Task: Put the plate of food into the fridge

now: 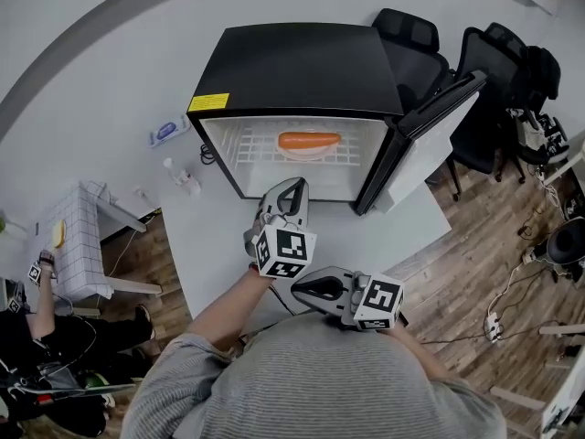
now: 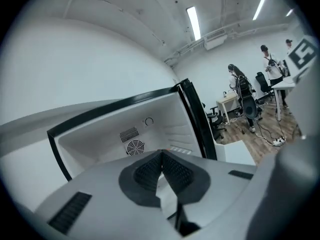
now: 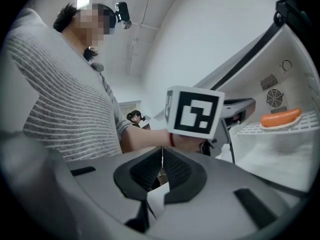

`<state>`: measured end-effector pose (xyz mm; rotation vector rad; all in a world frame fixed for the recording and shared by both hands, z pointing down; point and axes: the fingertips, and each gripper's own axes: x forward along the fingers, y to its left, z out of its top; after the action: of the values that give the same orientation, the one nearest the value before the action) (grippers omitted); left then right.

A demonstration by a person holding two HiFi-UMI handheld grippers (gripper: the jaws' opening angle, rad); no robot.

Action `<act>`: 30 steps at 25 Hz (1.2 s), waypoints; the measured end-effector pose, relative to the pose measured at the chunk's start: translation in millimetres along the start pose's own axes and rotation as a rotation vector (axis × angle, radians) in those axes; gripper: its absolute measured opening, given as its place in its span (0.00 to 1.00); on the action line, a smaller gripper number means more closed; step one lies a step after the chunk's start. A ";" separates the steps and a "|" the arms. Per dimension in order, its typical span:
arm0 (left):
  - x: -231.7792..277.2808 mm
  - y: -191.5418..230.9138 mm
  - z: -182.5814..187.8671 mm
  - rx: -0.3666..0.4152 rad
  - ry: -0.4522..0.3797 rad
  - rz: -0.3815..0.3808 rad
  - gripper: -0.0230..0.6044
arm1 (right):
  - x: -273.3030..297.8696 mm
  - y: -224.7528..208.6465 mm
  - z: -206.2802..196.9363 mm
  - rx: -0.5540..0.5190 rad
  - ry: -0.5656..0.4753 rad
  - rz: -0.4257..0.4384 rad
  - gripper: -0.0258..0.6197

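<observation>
Operator: grey-and-white fine-striped knit sweater point(image 1: 311, 382), sleeves pushed to the elbows; grey moulded-plastic left gripper point(image 1: 292, 184) and right gripper point(image 1: 296, 287), black ribbed pads point(image 2: 149, 171), white cubes point(image 1: 285, 250) bearing black square markers

Head camera: we are looking steeply down, with the fridge point(image 1: 302, 62) at twelve o'clock and the left gripper point(image 1: 291, 188) and right gripper point(image 1: 306, 288) close beneath at six. Left gripper camera: we are facing into the fridge cavity from near its mouth. Right gripper camera: we are looking across the left gripper, sharing that cavity at three o'clock.
</observation>
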<state>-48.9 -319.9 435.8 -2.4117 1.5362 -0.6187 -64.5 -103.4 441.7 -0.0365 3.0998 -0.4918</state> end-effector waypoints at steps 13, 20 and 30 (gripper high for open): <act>-84.9 -1.6 2.4 -0.156 -0.065 -0.010 0.05 | 2.8 -8.6 -5.9 -0.009 -0.001 -0.068 0.06; -115.6 1.2 18.6 -0.201 -0.225 -0.012 0.05 | -13.0 -45.5 9.1 -0.009 -0.080 -0.300 0.06; -133.1 -32.4 10.6 -0.296 -0.302 -0.158 0.05 | -34.9 -70.9 31.4 -0.015 -0.177 -0.487 0.06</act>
<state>-66.6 -186.5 408.3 -2.7068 1.4022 -0.0434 -27.8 -179.7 433.7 -0.8006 2.9013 -0.4375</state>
